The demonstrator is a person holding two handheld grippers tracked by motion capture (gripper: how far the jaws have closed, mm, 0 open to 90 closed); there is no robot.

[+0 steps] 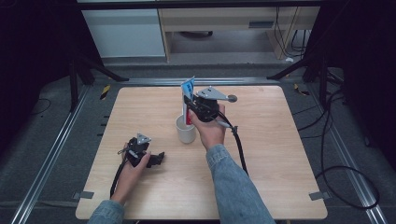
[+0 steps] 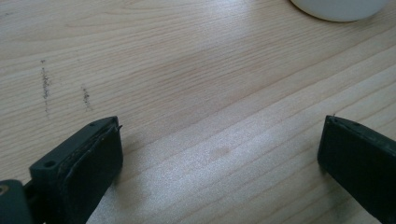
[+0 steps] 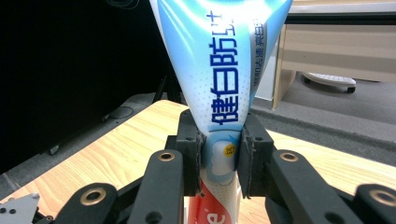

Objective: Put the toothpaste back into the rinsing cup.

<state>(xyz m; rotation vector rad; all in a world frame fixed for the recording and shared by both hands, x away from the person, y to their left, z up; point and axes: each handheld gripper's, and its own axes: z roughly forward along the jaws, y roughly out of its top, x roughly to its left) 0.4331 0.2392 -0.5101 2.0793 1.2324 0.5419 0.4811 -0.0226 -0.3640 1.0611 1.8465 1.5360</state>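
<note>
Toothpaste tube [image 3: 224, 79] in right claw [image 3: 219, 158], over cup [image 1: 186, 129]

- The light wooden table [image 1: 280, 154] stands on grey floor [image 1: 51, 140] between metal rails [image 1: 42, 158].
- A pale wooden desk [image 1: 224, 21] sits beyond it, beside a white cabinet [image 1: 123, 32].
- Black cables [image 1: 336, 154] trail across the floor on the right.
- Dark scuff marks [image 2: 45, 84] streak the tabletop.
</note>
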